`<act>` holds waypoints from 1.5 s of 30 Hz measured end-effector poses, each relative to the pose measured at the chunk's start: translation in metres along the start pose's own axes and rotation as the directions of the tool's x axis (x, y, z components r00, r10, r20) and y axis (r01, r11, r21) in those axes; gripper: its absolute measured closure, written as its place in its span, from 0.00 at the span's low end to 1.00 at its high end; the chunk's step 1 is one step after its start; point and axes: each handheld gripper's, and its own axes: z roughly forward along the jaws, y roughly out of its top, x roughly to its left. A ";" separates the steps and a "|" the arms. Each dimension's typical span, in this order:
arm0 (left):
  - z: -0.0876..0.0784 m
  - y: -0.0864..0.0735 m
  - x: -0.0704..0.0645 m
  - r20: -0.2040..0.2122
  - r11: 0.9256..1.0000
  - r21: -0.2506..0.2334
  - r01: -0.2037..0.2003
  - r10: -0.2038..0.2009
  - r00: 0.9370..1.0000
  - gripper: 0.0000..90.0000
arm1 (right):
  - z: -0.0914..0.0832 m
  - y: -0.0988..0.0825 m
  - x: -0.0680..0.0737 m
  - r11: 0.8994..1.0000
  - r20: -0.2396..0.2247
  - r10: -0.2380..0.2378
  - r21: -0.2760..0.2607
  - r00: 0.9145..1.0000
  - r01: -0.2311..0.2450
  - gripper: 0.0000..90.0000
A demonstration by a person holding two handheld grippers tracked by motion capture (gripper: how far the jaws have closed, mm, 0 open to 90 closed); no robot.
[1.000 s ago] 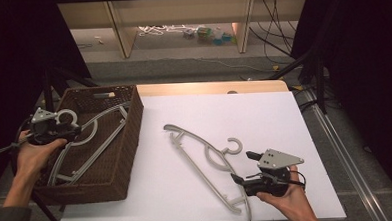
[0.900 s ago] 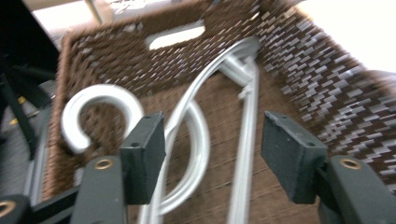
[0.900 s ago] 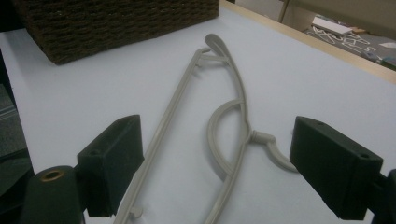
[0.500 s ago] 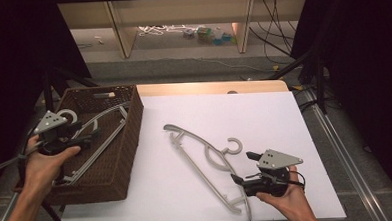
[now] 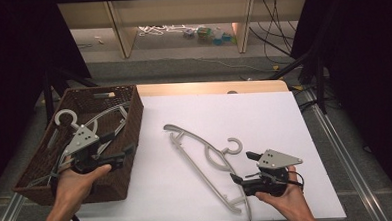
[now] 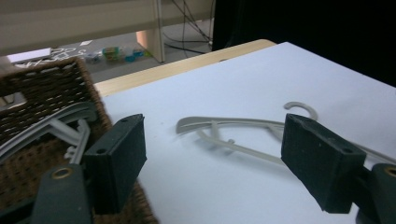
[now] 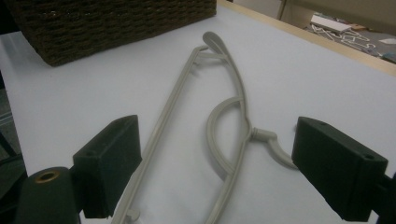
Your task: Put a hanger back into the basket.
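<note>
A grey plastic hanger (image 5: 206, 152) lies flat on the white tabletop (image 5: 264, 117), its hook toward the right. My right gripper (image 5: 242, 167) is open at the hanger's near end, one jaw on either side of its lower part and hook (image 7: 273, 144). The hanger (image 7: 233, 112) runs away between those jaws toward the basket (image 7: 116, 23). My left gripper (image 5: 119, 148) is open over the near right corner of the brown wicker basket (image 5: 134, 113) and holds nothing. Several grey hangers (image 5: 109, 112) lie in that basket. The left gripper view looks past the basket (image 6: 46, 93) at the table's hanger (image 6: 233, 123).
A wooden strip (image 5: 208, 88) edges the table's far side. Beyond it stand pale shelf uprights (image 5: 120, 28) with small clutter (image 5: 205, 34) on the floor. Black drapes and stand legs (image 5: 302, 61) flank the table. Metal rails (image 5: 346, 149) run along the right side.
My left gripper has moved from the basket's left side, near a hanger hook, toward its near right corner and now points at the table. The right gripper and the table's hanger have not moved.
</note>
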 end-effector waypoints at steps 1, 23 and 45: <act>0.000 0.000 0.000 0.000 1.000 0.000 0.000 0.000 1.000 0.24 | 0.000 0.000 0.000 1.000 0.000 0.000 0.000 1.000 0.000 0.18; 0.025 -0.035 -0.060 0.133 0.996 -0.079 -0.032 0.043 0.990 0.23 | 0.001 -0.002 -0.002 1.000 0.015 -0.016 -0.018 1.000 0.016 0.18; 0.036 -0.071 -0.066 0.154 0.997 -0.064 -0.045 0.054 0.987 0.21 | 0.052 -0.011 -0.009 0.953 0.029 -0.042 0.300 0.999 0.032 0.20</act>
